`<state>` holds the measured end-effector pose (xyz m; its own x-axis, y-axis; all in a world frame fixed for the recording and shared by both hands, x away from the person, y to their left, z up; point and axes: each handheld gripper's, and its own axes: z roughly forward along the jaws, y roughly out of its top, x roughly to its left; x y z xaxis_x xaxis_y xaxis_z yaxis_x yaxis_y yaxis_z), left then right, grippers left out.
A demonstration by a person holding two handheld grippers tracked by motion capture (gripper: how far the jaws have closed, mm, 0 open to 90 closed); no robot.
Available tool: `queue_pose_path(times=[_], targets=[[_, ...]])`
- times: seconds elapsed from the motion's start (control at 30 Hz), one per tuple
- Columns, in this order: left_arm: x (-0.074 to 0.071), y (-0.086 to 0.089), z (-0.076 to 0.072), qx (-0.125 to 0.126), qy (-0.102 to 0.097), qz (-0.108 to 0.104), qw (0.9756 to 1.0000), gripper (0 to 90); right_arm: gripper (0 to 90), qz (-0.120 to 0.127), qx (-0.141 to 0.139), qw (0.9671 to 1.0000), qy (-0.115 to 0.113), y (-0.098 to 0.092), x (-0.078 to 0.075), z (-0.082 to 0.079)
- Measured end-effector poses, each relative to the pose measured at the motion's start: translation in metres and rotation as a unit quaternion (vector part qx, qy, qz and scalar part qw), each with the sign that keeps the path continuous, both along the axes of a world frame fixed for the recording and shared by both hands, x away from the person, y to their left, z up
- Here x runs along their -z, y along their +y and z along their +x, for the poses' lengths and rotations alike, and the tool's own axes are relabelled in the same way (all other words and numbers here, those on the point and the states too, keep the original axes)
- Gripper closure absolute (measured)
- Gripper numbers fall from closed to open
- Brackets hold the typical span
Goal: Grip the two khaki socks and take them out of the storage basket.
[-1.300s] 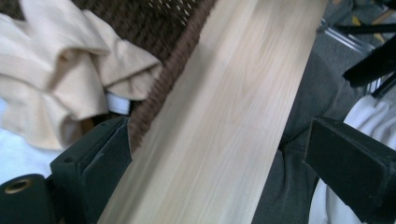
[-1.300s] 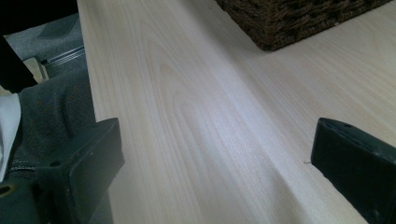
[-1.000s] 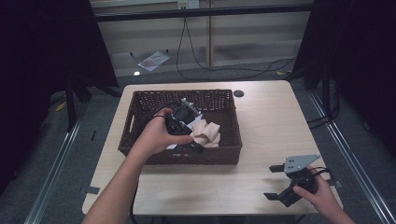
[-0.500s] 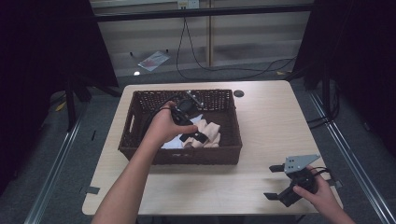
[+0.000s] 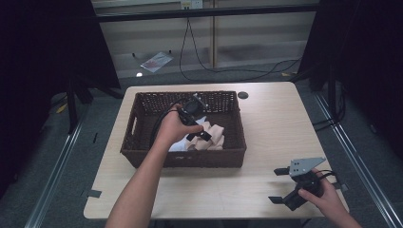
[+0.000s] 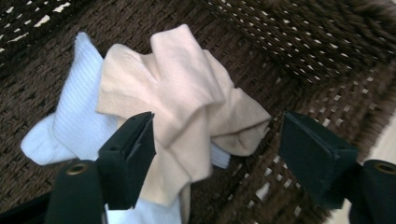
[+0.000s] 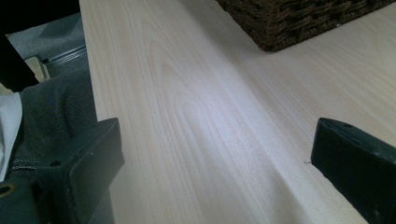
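Your left gripper (image 5: 202, 134) is down inside the brown wicker basket (image 5: 142, 149), which sits on the left half of the table (image 5: 280, 118), reaching almost from its near-middle to its far edge. The basket holds a small heap of cloth: a beige cloth (image 6: 187, 98), crumpled and folded over itself, lies on top of a white ribbed cloth (image 6: 77, 116). In the high view the heap sits toward the right, near part of the basket floor, close to the near wall; the rest of the woven floor is bare.

The jaws of your left gripper have just been closing, yet they stand well apart. In the left gripper view the beige cloth lies between them. One jaw is right against the edge of the beige cloth where it overlaps the white one; the other is clear of the cloth, with bare basket weave showing between it and the nearest fold. Nothing is pinched.

Your right gripper (image 5: 285, 186) rests low over the near right corner of the table, well apart from the basket. Its jaws are spread wide with only bare tabletop between them, and a corner of the basket shows farther off in the right gripper view.
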<state>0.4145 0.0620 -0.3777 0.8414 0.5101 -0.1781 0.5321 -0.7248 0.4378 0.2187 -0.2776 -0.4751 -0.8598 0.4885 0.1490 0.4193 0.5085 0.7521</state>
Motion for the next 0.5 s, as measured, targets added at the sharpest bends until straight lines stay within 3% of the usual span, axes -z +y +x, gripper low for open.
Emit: queue_pose_path(times=[0.5], targets=[[0.022,-0.008,0.012,-0.015,0.0,0.005,0.9999,33.7,2.2,0.001,0.0,1.0,0.001,0.0,0.0,0.0]])
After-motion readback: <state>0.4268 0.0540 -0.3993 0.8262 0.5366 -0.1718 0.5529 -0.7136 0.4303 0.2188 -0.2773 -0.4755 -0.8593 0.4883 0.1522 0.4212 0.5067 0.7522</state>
